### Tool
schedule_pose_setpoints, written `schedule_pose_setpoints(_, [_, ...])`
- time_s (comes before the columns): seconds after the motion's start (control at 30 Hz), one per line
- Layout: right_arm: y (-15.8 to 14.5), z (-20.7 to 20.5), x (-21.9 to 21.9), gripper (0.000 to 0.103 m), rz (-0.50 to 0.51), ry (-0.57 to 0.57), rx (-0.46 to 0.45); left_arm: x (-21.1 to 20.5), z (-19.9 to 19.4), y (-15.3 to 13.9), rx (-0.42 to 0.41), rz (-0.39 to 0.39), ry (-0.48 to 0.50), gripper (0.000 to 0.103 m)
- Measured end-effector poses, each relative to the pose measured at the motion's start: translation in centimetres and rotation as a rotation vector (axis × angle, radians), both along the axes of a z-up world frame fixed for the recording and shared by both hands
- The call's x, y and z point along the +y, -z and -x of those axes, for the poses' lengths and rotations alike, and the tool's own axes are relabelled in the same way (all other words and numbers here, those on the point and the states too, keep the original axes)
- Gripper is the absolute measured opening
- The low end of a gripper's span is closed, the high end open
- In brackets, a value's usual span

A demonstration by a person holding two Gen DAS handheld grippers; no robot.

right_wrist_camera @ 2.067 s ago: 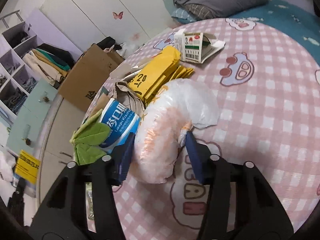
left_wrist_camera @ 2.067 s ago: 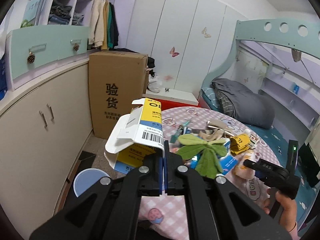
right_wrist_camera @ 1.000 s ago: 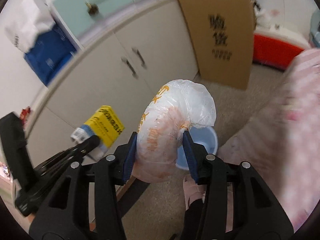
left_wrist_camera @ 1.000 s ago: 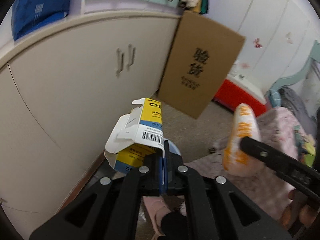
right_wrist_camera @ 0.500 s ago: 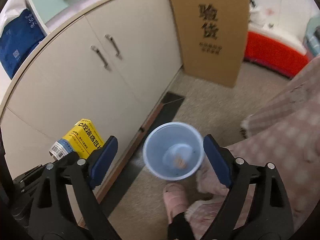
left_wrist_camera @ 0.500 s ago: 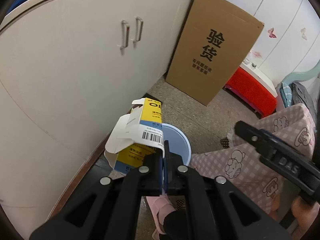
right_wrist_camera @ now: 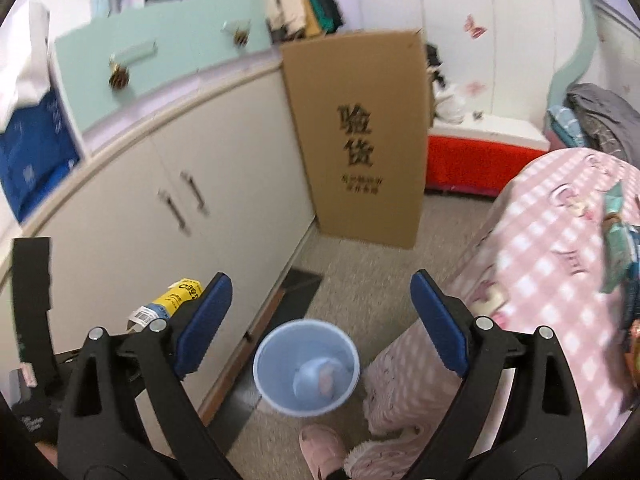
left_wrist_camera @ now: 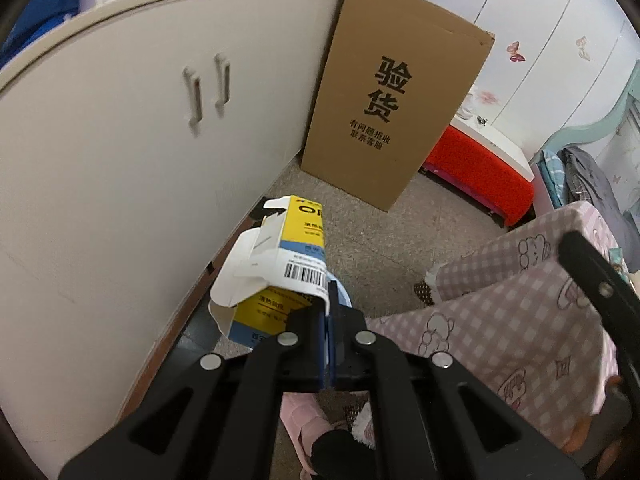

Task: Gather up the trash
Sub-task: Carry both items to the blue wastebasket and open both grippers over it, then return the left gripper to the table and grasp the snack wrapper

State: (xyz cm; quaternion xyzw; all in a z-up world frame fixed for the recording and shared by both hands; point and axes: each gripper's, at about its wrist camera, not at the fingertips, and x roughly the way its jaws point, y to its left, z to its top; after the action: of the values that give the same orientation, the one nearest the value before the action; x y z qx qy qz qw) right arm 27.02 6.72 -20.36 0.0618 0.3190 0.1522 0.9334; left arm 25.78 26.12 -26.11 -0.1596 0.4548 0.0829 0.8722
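- While the left gripper (left_wrist_camera: pixel 329 312) was clamped tight on a flap of the crumpled yellow, blue and white cardboard carton (left_wrist_camera: pixel 276 268), the right gripper (right_wrist_camera: pixel 320 312) had its blue-padded jaws spreading wide with nothing between them.
- In the right wrist view, the round pale blue plastic bin (right_wrist_camera: pixel 307 366) sat on the speckled floor right under that empty gripper, around 6 o'clock of the frame, with a pale lump of trash already lying in the bottom.
- That same carton poked in at about 8 o'clock there (right_wrist_camera: pixel 170 302), off to the side of the bin and not over it yet.
- From the left wrist view the carton hid nearly all of the bin, only a sliver of blue rim (left_wrist_camera: pixel 340 292) peeking out at the carton's 4 o'clock.
- So my read: the right hand's drop looked done, and the left hand's carton was the step in hand.
- Next move probably needs the left gripper brought over the bin mouth before letting go, because that bin sat squeezed between the cream cabinet (right_wrist_camera: pixel 132 216) and the pink checked bedcover (right_wrist_camera: pixel 552 280), and a bulky half-open carton could catch the rim and tip out.
- More litter was still up on the bedcover at roughly 3 o'clock, too blurred to tell what.
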Motion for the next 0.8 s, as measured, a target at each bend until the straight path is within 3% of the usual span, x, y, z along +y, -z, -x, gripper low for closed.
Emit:
schedule_pose_setpoints(0.13, [-0.8, 0.2, -1.5, 0.090, -0.065, 0.022, -0.012, 0.0, -2.3, -0.9, -0.014, -0.006, -0.019, 0.008])
schedule_pose_setpoints(0.17, [-0.9, 0.2, -1.7, 0.090, -0.070, 0.025, -0.010, 0.2, -3.0, -0.8, -0.016, 0.006, -0.033, 0.036])
schedule_pose_setpoints(0.2, [-1.0, 0.2, -2.1, 0.090, -0.075, 0.030, -0.009, 0.4, -3.4, -0.7, -0.008, 0.010, -0.044, 0.075])
schedule_pose_setpoints(0.23, [-1.1, 0.3, -2.3, 0.090, -0.078, 0.032, -0.006, 0.5, -3.8, -0.5, 0.003, 0.009, -0.063, 0.081])
schedule_pose_setpoints(0.5, [-1.7, 1.8, -4.0, 0.090, -0.089, 0.052, 0.013, -1.5, -1.5, -1.5, -0.020, 0.016, -0.048, 0.080])
schedule_pose_setpoints(0.8, [-4.5, 5.0, -7.5, 0.090, -0.114, 0.072, -0.001, -5.4, 3.3, -6.6, -0.128, -0.009, 0.008, 0.081])
